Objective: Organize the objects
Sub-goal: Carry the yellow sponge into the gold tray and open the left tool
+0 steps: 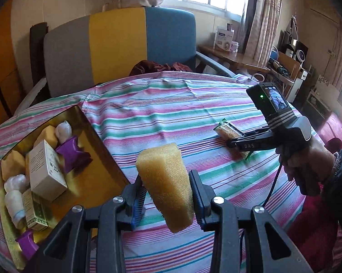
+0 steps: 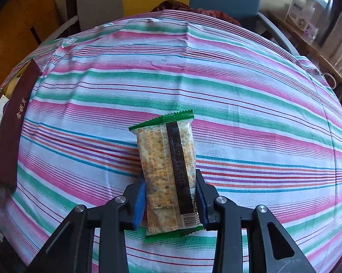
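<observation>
Between my left gripper's (image 1: pixel 168 195) fingers I hold the yellow sponge (image 1: pixel 165 184) clear of the table, long axis pointing forward; the gold box (image 1: pixel 98 134) sits just left. My right gripper (image 2: pixel 171 195) straddles the snack packet (image 2: pixel 168 170) lengthwise, narrow; grip uncertain.

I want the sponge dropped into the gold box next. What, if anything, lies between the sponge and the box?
Nothing visible: the sponge sits in the left claw, and only bare striped cloth separates it from the gold box, whose near side has free floor.
</observation>
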Demonstrator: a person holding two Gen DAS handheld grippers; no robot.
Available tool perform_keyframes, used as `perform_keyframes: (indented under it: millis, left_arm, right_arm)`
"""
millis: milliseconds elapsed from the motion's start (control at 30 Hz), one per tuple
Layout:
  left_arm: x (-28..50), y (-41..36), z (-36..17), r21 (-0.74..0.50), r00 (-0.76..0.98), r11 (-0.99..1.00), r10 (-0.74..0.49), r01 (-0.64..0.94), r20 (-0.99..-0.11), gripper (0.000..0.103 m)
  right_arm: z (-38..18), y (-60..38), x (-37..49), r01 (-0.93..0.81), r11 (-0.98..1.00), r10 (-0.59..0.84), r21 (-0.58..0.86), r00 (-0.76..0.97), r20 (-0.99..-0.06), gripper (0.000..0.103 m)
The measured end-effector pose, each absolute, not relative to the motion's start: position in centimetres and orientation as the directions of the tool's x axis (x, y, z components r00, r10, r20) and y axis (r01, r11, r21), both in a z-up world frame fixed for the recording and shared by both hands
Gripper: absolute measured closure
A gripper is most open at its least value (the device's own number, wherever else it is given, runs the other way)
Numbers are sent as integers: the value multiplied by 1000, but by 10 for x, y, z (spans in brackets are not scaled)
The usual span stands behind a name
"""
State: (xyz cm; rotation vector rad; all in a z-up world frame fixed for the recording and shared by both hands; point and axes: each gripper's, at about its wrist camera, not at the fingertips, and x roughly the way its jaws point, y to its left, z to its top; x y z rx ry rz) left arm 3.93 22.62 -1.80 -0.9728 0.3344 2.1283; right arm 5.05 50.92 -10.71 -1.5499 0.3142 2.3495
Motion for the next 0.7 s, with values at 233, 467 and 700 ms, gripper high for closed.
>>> perform_keyframes:
  millis: [233, 467, 700]
  left_arm:
    - [32, 206, -21, -90, -429, -707, 520, -702, -738, 66]
    - [4, 147, -2, -160, -486, -774, 528, -612, -697, 66]
    - [-34, 60, -15, -220, -518, -864, 456, -453, -724, 66]
  right_arm:
    - [-107, 509, 52, -373, -928, 135, 13, -368, -920, 65]
    - [-105, 506, 53, -364, -931, 147, -3, -367, -918, 65]
    - [-105, 504, 53, -357, -934, 158, -19, -364, -918, 65]
